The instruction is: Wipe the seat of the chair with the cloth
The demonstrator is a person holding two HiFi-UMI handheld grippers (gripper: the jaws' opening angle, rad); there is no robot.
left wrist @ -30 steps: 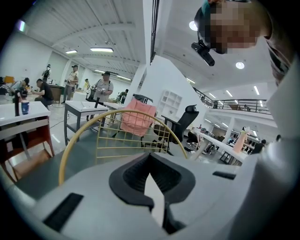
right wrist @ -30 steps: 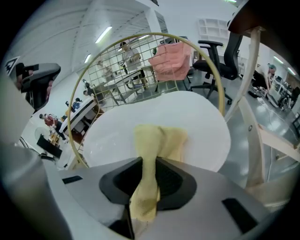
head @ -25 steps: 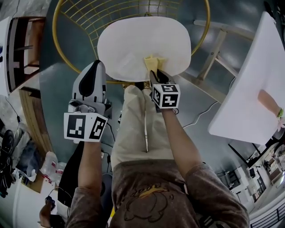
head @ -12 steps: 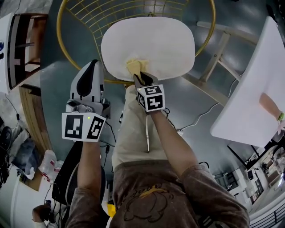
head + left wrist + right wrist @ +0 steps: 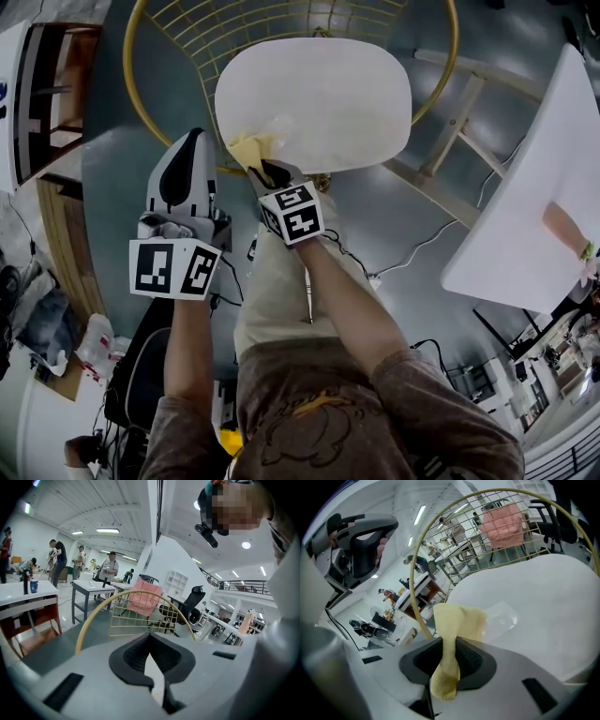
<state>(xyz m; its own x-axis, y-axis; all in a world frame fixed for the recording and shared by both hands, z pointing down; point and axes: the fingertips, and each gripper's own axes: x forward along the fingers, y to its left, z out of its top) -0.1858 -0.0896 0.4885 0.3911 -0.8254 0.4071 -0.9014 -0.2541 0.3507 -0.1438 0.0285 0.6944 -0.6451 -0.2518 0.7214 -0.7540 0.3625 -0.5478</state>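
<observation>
Smooth oval seat (image 5: pixel 328 94), seemingly fuzzy cloth (image 5: pixel 249 148).

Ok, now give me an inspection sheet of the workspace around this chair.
Surface: white chair seat, glossy patch beside the cloth.
Job's things: yellow cloth at the seat's near-left edge.
Clutter: nothing seen on the seat.
Tools: right tool shut on the cloth; left tool shut, empty, beside the seat.
Cables: one cable on the floor.
Surroundings: white table, wooden frame, people at benches.
</observation>
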